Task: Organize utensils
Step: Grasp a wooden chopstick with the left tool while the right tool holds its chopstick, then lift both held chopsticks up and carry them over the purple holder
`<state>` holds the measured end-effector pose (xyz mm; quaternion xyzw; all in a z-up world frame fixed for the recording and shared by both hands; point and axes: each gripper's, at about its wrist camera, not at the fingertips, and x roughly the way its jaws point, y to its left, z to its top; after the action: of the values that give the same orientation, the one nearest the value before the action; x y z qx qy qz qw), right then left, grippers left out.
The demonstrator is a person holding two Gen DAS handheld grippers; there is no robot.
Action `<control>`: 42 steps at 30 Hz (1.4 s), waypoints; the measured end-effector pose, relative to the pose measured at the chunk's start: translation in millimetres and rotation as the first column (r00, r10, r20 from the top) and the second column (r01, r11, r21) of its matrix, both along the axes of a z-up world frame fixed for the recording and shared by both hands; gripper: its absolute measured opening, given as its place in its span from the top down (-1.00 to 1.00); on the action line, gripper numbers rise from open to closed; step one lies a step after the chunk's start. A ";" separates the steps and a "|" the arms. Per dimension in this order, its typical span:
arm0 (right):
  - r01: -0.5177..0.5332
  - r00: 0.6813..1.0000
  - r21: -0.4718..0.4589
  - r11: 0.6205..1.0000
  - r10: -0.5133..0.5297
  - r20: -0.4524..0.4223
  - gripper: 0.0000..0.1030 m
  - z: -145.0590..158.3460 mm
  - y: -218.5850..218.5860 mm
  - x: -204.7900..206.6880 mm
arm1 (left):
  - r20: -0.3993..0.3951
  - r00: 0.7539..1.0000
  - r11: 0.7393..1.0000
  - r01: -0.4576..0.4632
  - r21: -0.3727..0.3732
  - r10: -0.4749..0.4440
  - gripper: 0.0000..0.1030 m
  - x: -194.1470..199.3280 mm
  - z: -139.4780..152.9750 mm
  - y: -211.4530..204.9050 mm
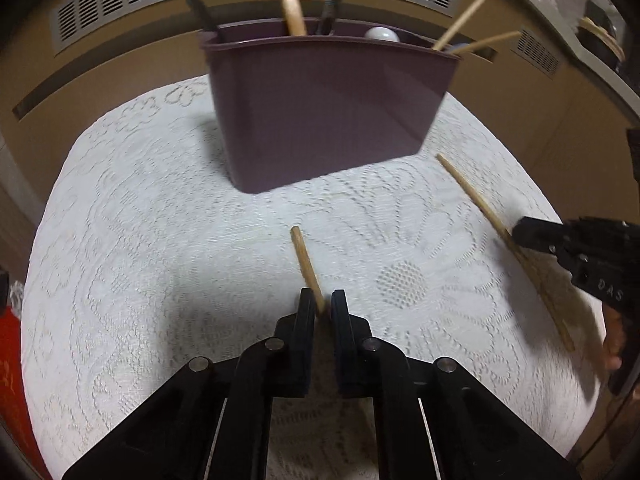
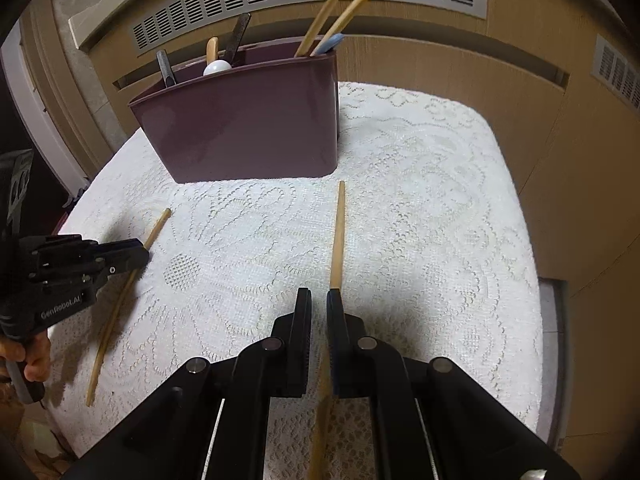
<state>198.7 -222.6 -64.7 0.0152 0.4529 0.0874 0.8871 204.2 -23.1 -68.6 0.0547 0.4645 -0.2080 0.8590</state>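
While clamped, a slender wooden chopstick (image 1: 307,266) in each black gripper (image 1: 323,300).

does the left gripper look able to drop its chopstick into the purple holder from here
Probably yes. The left gripper is shut on a chopstick, and only bare lace tablecloth lies between it and the purple holder. The holder's rim is open on top, though utensils already crowd it.

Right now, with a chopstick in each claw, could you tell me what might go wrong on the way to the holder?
1. The left claw grips its chopstick near one end; it could pivot or slip.
2. The right claw holds its chopstick pointing at the purple utensil holder; the tip might hit the wall.
3. Chopsticks already lean out and may get knocked.
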 end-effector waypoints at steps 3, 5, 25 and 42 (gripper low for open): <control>-0.004 1.000 0.043 0.999 0.005 -0.024 0.85 -3.9 -3.8 7.8 | -0.006 1.000 1.000 0.000 0.020 0.000 0.88 -3.1 -0.1 2.3; -0.001 0.999 0.050 0.999 0.003 -0.037 0.85 -7.3 -2.7 16.4 | -0.035 0.999 1.000 -0.013 0.019 0.013 0.88 -2.5 -2.9 7.1; 0.071 0.997 -0.071 0.995 -0.073 -0.024 0.83 -15.5 -3.6 48.7 | -0.132 0.990 0.998 -0.062 -0.034 0.057 0.84 7.8 -3.7 14.0; -0.008 0.996 0.011 1.000 0.007 0.084 0.88 29.4 5.4 -1.8 | -0.013 1.000 1.000 -0.023 0.003 0.023 0.89 -3.7 -2.7 5.4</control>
<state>197.0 -217.2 -35.4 0.0147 0.4149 0.0938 0.9049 200.5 -17.7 -71.3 0.0494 0.4709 -0.1978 0.8583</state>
